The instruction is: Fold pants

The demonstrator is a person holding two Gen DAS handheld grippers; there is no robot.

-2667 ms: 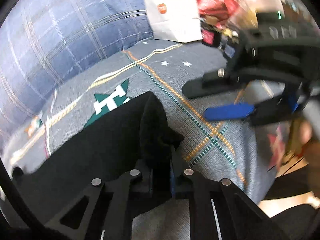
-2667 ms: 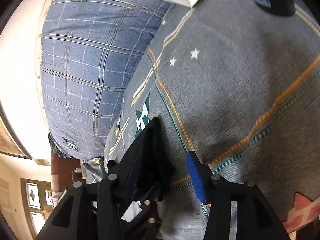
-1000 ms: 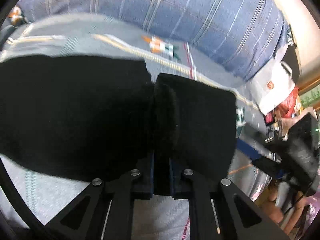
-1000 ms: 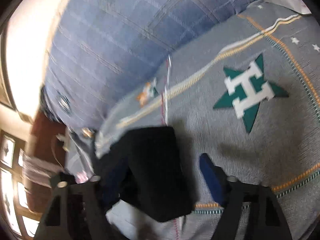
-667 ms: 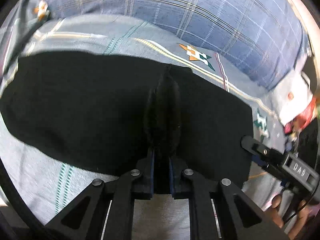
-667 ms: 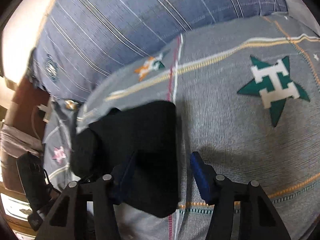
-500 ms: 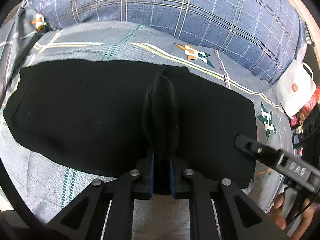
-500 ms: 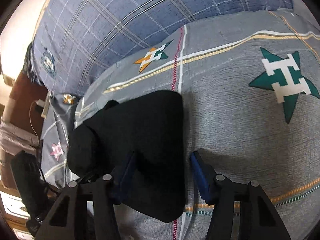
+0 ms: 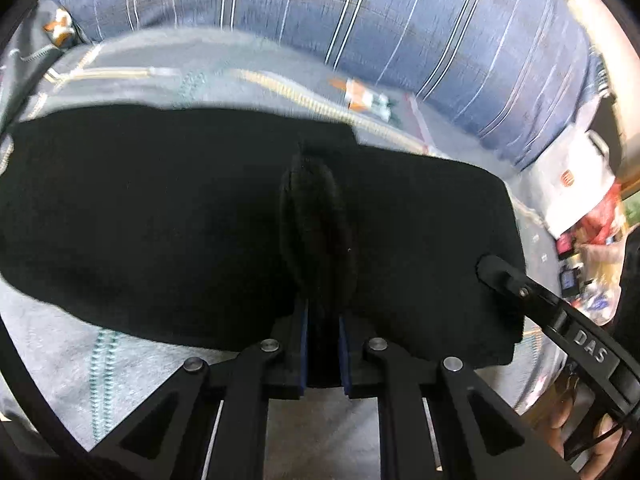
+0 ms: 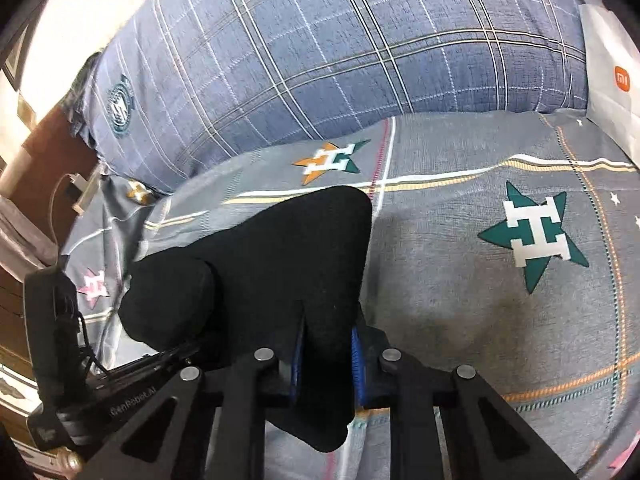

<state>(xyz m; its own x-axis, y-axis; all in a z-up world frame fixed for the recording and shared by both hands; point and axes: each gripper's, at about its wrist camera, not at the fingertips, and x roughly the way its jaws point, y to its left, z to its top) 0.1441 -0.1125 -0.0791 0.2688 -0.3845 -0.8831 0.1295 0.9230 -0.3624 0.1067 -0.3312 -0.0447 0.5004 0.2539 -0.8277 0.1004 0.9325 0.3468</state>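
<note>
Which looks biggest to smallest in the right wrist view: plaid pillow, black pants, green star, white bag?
1. plaid pillow
2. black pants, though nearness to the camera enlarges them
3. white bag, cut off by the frame edge
4. green star

We cannot see the left gripper's [image 9: 323, 344] fingertips, buried in a bunched ridge of the black pants [image 9: 160, 216], whose left end the frame cuts off, while motion blur smears the bedsheet [image 9: 224, 64] pattern beyond them.

Star-print bedsheet [image 10: 460, 300]; plaid pillow [image 10: 320, 60]; white bag [image 10: 612, 80].
</note>
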